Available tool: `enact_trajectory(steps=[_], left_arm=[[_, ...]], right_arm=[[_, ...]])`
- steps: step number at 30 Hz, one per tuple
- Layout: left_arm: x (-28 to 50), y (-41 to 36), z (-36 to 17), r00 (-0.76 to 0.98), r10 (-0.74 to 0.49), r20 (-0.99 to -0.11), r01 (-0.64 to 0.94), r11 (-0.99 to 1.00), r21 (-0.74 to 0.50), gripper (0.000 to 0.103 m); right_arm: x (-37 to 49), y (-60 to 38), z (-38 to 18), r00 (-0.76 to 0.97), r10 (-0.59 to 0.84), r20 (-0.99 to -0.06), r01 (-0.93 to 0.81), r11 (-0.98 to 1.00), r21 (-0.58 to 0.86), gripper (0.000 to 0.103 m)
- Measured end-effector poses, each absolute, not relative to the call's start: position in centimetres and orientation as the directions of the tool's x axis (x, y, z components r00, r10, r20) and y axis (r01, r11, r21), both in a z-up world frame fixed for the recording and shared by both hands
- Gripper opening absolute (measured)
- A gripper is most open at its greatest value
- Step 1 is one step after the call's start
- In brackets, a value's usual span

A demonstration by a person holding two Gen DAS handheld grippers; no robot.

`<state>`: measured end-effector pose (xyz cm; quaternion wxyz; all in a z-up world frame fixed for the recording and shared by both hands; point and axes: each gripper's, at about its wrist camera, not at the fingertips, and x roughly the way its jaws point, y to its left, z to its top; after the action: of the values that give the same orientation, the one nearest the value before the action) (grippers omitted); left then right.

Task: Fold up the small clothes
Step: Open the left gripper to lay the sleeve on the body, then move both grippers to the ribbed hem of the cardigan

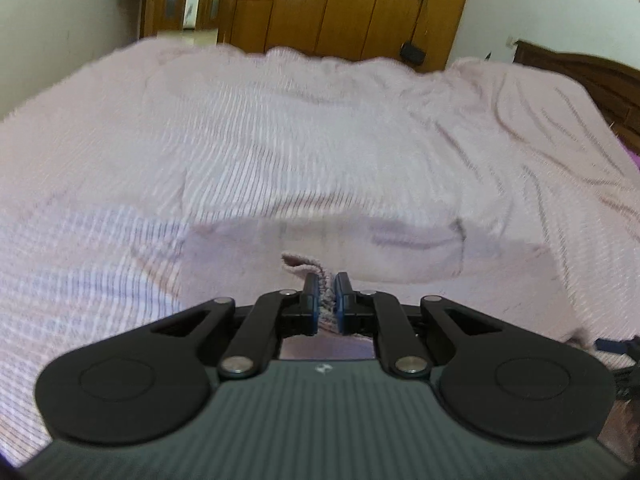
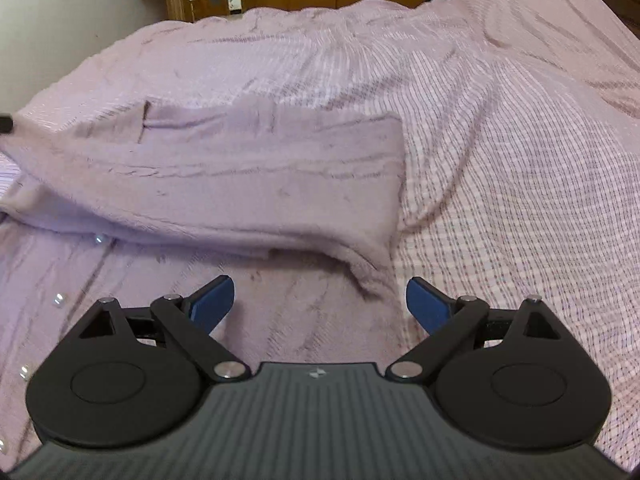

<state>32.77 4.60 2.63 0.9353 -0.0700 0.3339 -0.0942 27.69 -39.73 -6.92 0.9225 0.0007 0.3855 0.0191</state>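
1. Plainly, the left gripper (image 1: 327,294) at the lower centre of the left wrist view has its blue pads pressed together on a bunched edge of the pink garment (image 1: 320,240); a small tuft of the knit pokes up just above the fingertips; the pinch sits at the hem or a corner, probably so the fabric can be carried over as one flap.

2. The right gripper (image 2: 320,304) at the lower centre of the right wrist view stands spread wide, nothing between its pads; it hovers over the garment's lower layer, with the turned-up corner of the folded part just above and between the fingertips; it looks placed to take that corner or to press it flat.

3. The garment (image 2: 224,176) lies across the middle and left of the right wrist view, a fuzzy lilac-pink knit with one panel doubled over itself; small pearly buttons (image 2: 59,300) show along the lower left, so it reads as a cardigan lying front up.

4. It rests on a pink striped bedspread (image 2: 520,160), which fills the right of that view; wooden wardrobes (image 1: 360,4) stand along the upper edge of the left wrist view.

5. Judging by the doubled panel, a fold is under way, not finished.
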Motion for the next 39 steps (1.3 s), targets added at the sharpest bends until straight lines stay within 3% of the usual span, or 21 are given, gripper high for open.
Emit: enact_trajectory(steps=[8,11,16,22,36,39], left_arm=[[33.1,6.0,-3.8,0.722,-0.177,-0.669,0.053,0.978,-0.202,0.015],[32.5,6.4,-4.5,0.735,-0.194,-0.649,0.064,0.974,-0.218,0.024],[31.1,5.5,-4.0,0.730,-0.183,-0.658,0.097,0.981,-0.165,0.054],[26.7,3.7,-3.5,0.713,-0.130,-0.689,0.125,0.990,-0.058,0.068],[9.9,6.4,-4.0,0.716,-0.157,-0.680,0.080,0.986,-0.143,0.068],[7.6,6.7,-4.5,0.704,-0.138,-0.696,0.057,0.989,-0.138,0.081]], right_arm=[[28.3,-41.1,-7.9,0.685,0.050,-0.727,-0.018,0.998,0.052,0.097],[28.2,-40.9,-8.0,0.682,0.055,-0.729,-0.029,0.998,0.048,0.097],[27.7,-40.8,-8.0,0.678,0.061,-0.732,-0.035,0.998,0.051,0.097],[25.4,-40.7,-7.5,0.673,0.084,-0.735,-0.041,0.996,0.076,0.097],[12.1,-40.0,-8.0,0.701,0.107,-0.705,0.018,0.986,0.167,0.098],[8.9,-39.4,-8.2,0.719,0.092,-0.689,0.037,0.985,0.169,0.100]])
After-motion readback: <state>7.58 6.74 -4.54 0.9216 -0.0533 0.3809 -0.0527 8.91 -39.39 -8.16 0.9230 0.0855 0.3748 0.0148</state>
